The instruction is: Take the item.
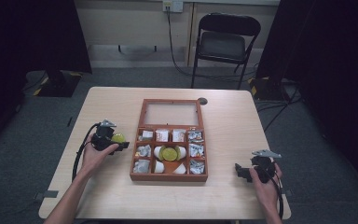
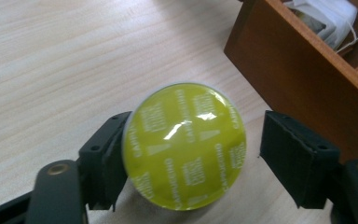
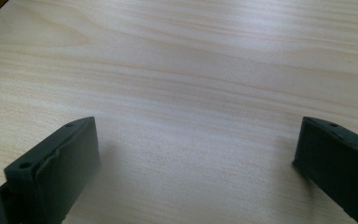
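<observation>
— What is in front of you, starting with the biggest thing?

— Your table (image 1: 121, 196), pale wood; on its middle sits the wooden box (image 1: 169, 140), its lid (image 1: 171, 113) laid back flat toward the far side, its compartments (image 1: 194, 150) holding wrapped sachets and white pods; a yellow-green capsule (image 1: 169, 153) lies in the centre compartment.

— And your left hand?

— Your left hand (image 1: 94, 156) holds the left gripper (image 2: 191, 154) just left of the box; its jaws stand fairly wide; between them sits the green capsule (image 2: 185, 145), foil face toward the camera, printed CAPPUCCINO round the rim; the capsule touches the jaw on the left of the left gripper view, while a clear gap separates it from the other jaw, so you have no clamp on it; the box wall (image 2: 303, 84) rises just beside that free jaw.

— Is the capsule resting on the table?

— It seems to lie on the wood with a shadow under it, but you cannot tell for certain.

— Your right side?

— Your right hand (image 1: 265, 183) holds the right gripper (image 1: 245, 171) near the table's right front, well apart from the box; its jaws are spread wide over bare wood, gripping nothing.
</observation>
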Demonstrator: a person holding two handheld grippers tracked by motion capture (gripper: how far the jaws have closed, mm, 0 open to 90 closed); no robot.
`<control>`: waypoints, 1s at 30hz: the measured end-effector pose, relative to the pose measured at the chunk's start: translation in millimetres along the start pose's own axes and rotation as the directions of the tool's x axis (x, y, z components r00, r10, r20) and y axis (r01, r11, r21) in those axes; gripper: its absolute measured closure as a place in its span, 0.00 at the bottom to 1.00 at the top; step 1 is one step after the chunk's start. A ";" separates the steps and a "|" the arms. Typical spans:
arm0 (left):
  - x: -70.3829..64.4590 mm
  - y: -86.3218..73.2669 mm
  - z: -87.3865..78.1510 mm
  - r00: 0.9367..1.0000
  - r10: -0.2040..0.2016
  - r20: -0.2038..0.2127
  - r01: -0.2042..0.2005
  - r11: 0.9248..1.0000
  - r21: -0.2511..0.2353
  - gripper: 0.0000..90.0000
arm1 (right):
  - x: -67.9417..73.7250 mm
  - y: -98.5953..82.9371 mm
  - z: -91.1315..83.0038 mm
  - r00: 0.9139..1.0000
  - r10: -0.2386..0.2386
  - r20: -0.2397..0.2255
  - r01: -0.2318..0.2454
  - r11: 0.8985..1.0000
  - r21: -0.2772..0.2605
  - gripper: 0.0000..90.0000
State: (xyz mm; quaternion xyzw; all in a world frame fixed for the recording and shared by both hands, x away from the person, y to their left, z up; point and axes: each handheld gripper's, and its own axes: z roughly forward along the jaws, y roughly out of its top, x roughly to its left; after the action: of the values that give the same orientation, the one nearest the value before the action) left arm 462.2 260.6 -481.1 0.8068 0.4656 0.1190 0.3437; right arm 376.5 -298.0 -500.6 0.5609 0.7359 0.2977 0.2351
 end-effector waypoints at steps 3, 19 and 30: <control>-2.9 1.9 -3.2 1.000 0.003 -0.008 -0.003 1.000 -0.020 0.27 | -0.1 0.1 0.1 1.000 -0.001 -0.001 0.001 1.000 0.000 0.00; -1.3 2.8 -32.7 1.000 -0.001 0.017 0.002 0.995 -0.099 0.18 | -0.2 0.2 0.4 1.000 -0.002 -0.001 0.002 1.000 -0.001 0.00; 10.8 -11.8 -61.6 1.000 -0.024 -0.009 0.023 0.990 -0.136 0.18 | -0.2 0.3 0.3 1.000 -0.001 -0.001 0.001 1.000 0.000 0.00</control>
State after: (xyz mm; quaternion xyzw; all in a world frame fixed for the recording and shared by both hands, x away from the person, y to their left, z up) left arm 428.6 300.8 -445.0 0.7753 0.4676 0.1506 0.3969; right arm 376.9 -298.1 -500.6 0.5602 0.7364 0.2980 0.2347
